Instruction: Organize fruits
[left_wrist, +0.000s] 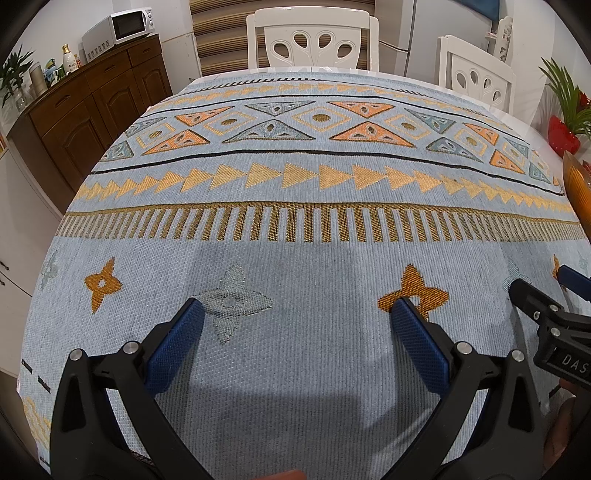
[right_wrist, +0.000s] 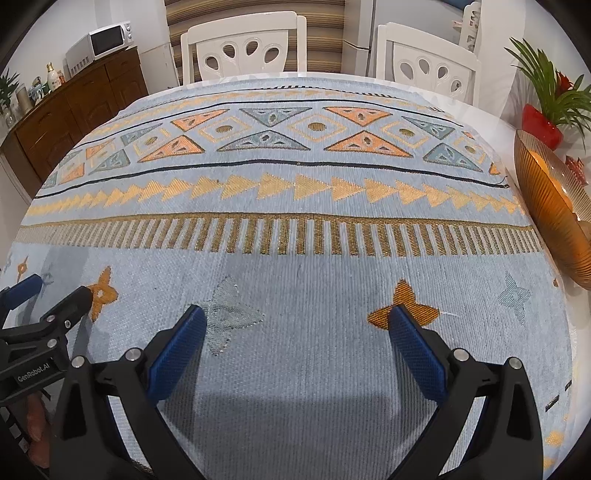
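Observation:
An amber ribbed glass bowl (right_wrist: 550, 206) stands at the table's right edge and holds orange fruits (right_wrist: 546, 166). A sliver of the bowl (left_wrist: 578, 188) shows at the right edge of the left wrist view. My left gripper (left_wrist: 297, 310) is open and empty, low over the patterned tablecloth (left_wrist: 295, 229). My right gripper (right_wrist: 297, 317) is open and empty too, to the left of the bowl. Each gripper shows in the other's view: the right one (left_wrist: 543, 284) and the left one (right_wrist: 55, 291).
Two white chairs (right_wrist: 245, 44) (right_wrist: 430, 61) stand at the table's far side. A red pot with a green plant (right_wrist: 543, 122) sits behind the bowl. A wooden sideboard (left_wrist: 88, 107) with a microwave (left_wrist: 118, 29) stands at the left wall.

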